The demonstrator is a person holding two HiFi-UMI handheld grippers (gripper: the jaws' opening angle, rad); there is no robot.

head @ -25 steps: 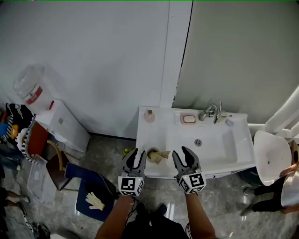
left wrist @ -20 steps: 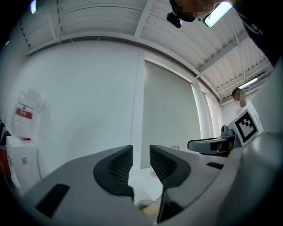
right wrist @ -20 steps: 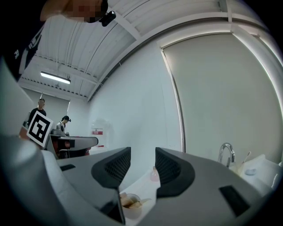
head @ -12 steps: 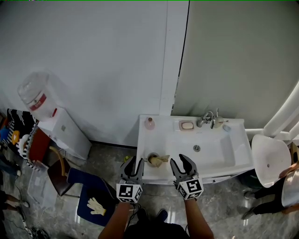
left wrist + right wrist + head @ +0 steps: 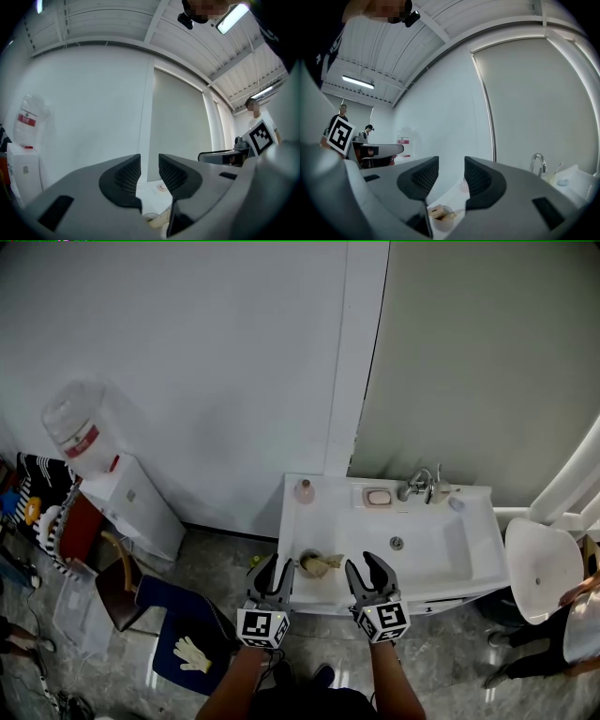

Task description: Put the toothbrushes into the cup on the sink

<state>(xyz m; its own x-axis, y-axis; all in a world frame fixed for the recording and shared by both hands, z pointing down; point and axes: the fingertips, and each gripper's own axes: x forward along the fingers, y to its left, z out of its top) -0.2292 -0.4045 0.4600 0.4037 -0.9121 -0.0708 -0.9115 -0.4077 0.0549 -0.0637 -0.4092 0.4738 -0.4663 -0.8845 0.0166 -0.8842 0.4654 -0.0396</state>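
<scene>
The head view looked steeply down from high above the sink point(image 5: 433, 557). Both gripper views sat low near its front edge, facing up toward the wall point(image 5: 187, 381); all three shared the cup point(image 5: 307, 564).

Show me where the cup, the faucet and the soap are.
cup point(image 5: 307, 565), head view, on its rim.
faucet point(image 5: 419, 483), head view, on its curved spout.
soap point(image 5: 379, 497), head view, on its pink top.

The sink point(image 5: 441, 554) is open at right; the cup point(image 5: 309, 565) stands at its near left, the faucet point(image 5: 419, 486) along the far edge.
</scene>
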